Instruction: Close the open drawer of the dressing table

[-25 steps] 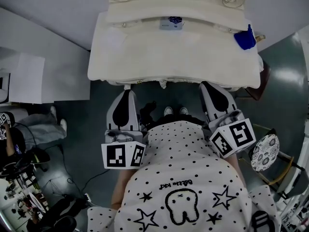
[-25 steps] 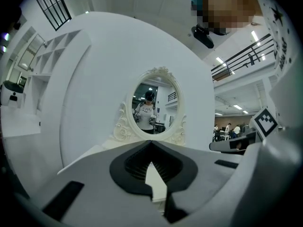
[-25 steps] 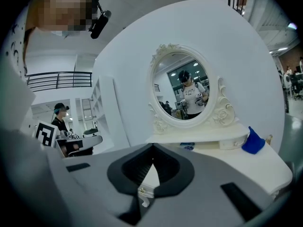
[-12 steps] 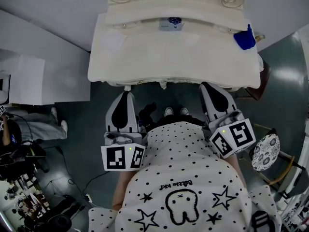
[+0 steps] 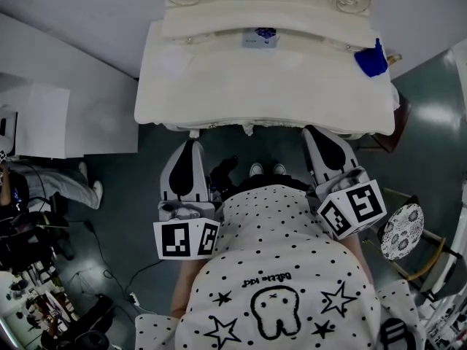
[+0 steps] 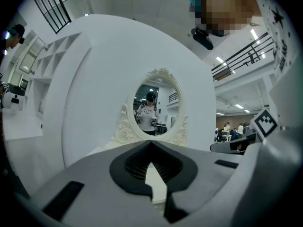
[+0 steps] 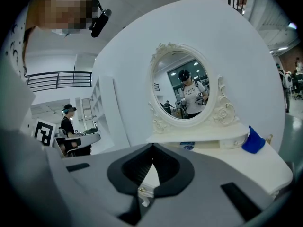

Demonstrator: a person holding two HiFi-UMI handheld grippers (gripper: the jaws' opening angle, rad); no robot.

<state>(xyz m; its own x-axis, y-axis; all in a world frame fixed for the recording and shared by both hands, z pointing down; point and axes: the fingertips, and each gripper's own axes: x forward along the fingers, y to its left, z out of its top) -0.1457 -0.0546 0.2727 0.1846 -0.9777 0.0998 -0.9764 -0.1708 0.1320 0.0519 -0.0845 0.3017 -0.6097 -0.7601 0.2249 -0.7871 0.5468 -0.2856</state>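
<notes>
The cream dressing table (image 5: 263, 86) stands ahead of me, its oval mirror (image 7: 187, 86) at the back. Small knobs (image 5: 248, 128) peek out under its front edge; from above no drawer front juts past the top. My left gripper (image 5: 191, 140) points at the left part of that edge, jaws shut with nothing between them. My right gripper (image 5: 311, 128) points at the right part, also shut and holding nothing. In the right gripper view (image 7: 152, 145) a drawer knob (image 7: 141, 190) shows just below the jaw tips. The left gripper view (image 6: 151, 142) looks along the table top towards the mirror (image 6: 154, 110).
A blue object (image 5: 372, 58) lies at the table's back right and a small box (image 5: 260, 36) sits on the low shelf under the mirror. A patterned stool (image 5: 401, 228) stands at my right. White panels (image 5: 66, 115) and cables with gear (image 5: 44, 297) fill the left.
Both grippers have stayed where they were. Only a bystander at the far left of the head view has shifted.
</notes>
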